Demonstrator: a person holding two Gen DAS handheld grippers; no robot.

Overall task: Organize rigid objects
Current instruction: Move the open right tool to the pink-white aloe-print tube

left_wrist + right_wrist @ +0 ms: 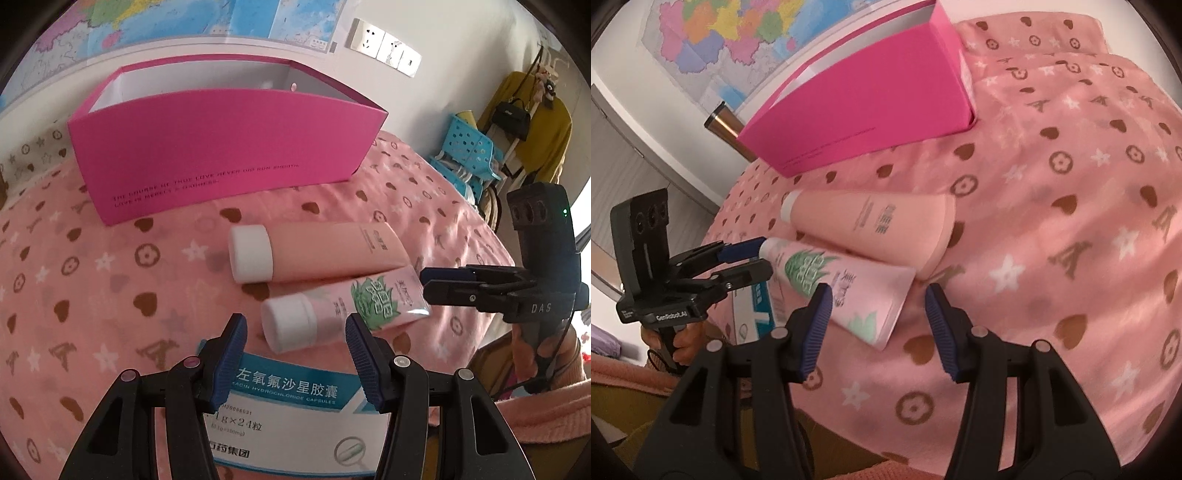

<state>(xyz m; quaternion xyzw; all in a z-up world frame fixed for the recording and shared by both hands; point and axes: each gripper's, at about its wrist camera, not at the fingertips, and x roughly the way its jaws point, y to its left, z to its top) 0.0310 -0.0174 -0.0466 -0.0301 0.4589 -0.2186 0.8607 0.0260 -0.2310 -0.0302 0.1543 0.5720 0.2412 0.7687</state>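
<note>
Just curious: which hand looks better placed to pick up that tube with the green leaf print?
Probably the left: its open tongs sit right at the leaf-print tube's white cap. The right tongs, also open, sit by the tube's flat end.

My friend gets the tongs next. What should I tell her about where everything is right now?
Left tongs: open, nothing in them, hanging over the medicine box near the aloe tube's white cap.
Right tongs: open, nothing in them, at the flat end of the aloe tube.
Things: the peach tube and the aloe tube lie side by side on the pink blanket, touching. The pink storage box stands open behind them.
Done: none of these three is in the pink box yet.
Left: probably put both tubes and the medicine box in.
</note>
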